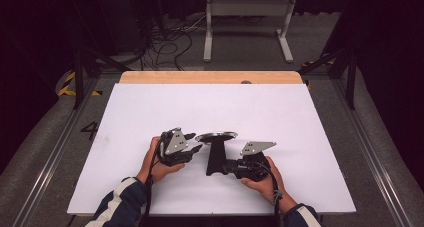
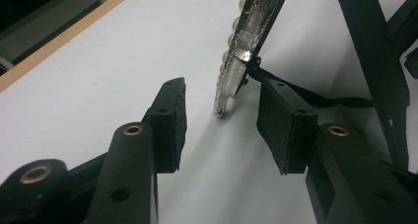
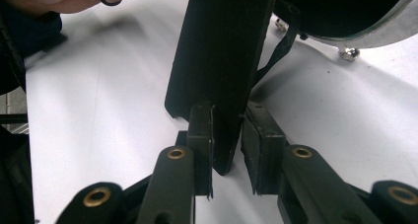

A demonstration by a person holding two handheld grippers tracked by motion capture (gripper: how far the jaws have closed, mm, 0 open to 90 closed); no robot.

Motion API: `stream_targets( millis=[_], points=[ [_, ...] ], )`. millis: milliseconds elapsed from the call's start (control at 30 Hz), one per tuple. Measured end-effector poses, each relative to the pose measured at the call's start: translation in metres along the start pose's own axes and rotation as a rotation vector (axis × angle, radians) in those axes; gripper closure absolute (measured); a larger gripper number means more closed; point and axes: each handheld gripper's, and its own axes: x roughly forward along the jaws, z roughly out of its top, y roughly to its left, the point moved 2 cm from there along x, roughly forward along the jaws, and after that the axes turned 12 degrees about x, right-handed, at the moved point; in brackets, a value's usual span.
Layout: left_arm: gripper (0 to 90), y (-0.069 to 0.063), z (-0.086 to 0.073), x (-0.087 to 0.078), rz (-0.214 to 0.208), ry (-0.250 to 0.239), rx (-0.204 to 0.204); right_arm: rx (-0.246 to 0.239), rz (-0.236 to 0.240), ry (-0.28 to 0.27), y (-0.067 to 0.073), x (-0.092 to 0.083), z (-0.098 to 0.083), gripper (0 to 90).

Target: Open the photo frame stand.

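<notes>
White tabletop (image 1: 150,112) bearing, near its front centre, a black-handled pan (image 1: 216,147) whose round metal-rimmed head (image 1: 216,136) points away from the person. Right gripper (image 1: 231,166): jaws clamped on the near end of the pan's handle (image 3: 222,61). Left gripper (image 1: 192,143): jaws apart, flanking the pan's metal rim (image 2: 236,66) without touching it.

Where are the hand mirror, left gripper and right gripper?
hand mirror (image 1: 217,136): high view, round silver-rimmed head.
left gripper (image 2: 222,128): left gripper view, gap midway between its fingers.
right gripper (image 3: 227,150): right gripper view, midway between fingers, at the black handle.
</notes>
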Motion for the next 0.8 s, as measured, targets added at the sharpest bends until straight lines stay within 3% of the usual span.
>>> stream_targets(
  millis=[300,600,800],
  points=[
    [54.2,0.001,0.000,-0.002,-0.014,-0.004,0.005,-0.013,-0.021,-0.041,0.003,-0.015,0.003,74.3],
    [61.8,0.001,-0.001,0.000,-0.029,-0.008,0.001,-0.041,-0.082,-0.141,0.012,-0.031,0.004,89.8],
    [66.7,0.001,-0.001,0.001,-0.037,-0.005,-0.002,-0.059,-0.110,-0.190,0.024,-0.031,0.006,90.0]
  ],
)
